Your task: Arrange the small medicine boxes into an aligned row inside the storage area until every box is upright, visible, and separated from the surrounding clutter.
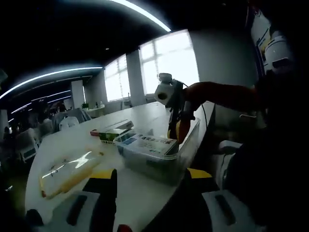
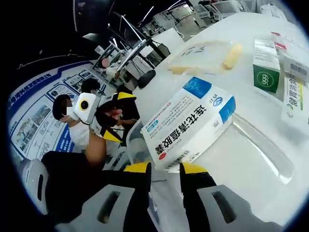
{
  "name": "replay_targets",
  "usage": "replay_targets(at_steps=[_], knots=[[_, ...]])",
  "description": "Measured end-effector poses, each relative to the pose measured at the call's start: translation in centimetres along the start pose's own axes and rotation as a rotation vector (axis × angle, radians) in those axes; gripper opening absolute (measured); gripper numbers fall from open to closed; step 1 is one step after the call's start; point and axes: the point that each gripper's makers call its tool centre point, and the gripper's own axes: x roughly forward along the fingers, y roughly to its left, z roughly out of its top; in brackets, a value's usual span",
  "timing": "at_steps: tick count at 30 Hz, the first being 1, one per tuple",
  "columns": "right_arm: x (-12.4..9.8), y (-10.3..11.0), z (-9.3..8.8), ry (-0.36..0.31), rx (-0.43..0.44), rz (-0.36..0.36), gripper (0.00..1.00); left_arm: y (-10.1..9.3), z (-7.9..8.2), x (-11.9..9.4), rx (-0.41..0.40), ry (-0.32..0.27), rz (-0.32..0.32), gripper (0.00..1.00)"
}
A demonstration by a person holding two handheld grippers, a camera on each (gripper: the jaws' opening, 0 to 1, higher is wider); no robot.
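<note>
The task is barely started: the right gripper [image 2: 161, 169] has its jaws closed on a blue-and-white medicine box [image 2: 190, 123] over the clear storage bin [image 1: 161, 162], the left gripper [image 1: 149, 176] hangs open and empty, and the green box [image 2: 265, 60] with its neighbours waits on the white table [image 1: 145, 116].

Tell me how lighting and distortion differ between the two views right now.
Left gripper view: backlit by bright windows, so the room is dark and the clear storage bin and white table read dim. Right gripper view: evenly bright, print on the blue-and-white medicine box sharp. Both show fisheye curving towards the edges.
</note>
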Motion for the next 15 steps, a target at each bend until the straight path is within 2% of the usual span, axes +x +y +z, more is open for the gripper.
replay_targets(at_steps=[3,10,13,15], knots=[[-0.1,-0.2,0.0,-0.005,-0.011,-0.002,0.30,-0.1,-0.1,0.1,-0.001,0.004,-0.002,0.56],[-0.4,-0.2,-0.3,-0.024,-0.024,-0.003,0.32,-0.1,-0.3,0.1,-0.004,0.005,-0.004,0.56],[-1.0,-0.5,0.5,-0.062,-0.069,-0.039,0.32,-0.1,-0.4,0.1,-0.005,0.007,-0.003,0.56],[-1.2,-0.2,0.5,-0.070,-0.071,-0.038,0.32,-0.1,-0.4,0.1,-0.005,0.007,-0.003,0.56]])
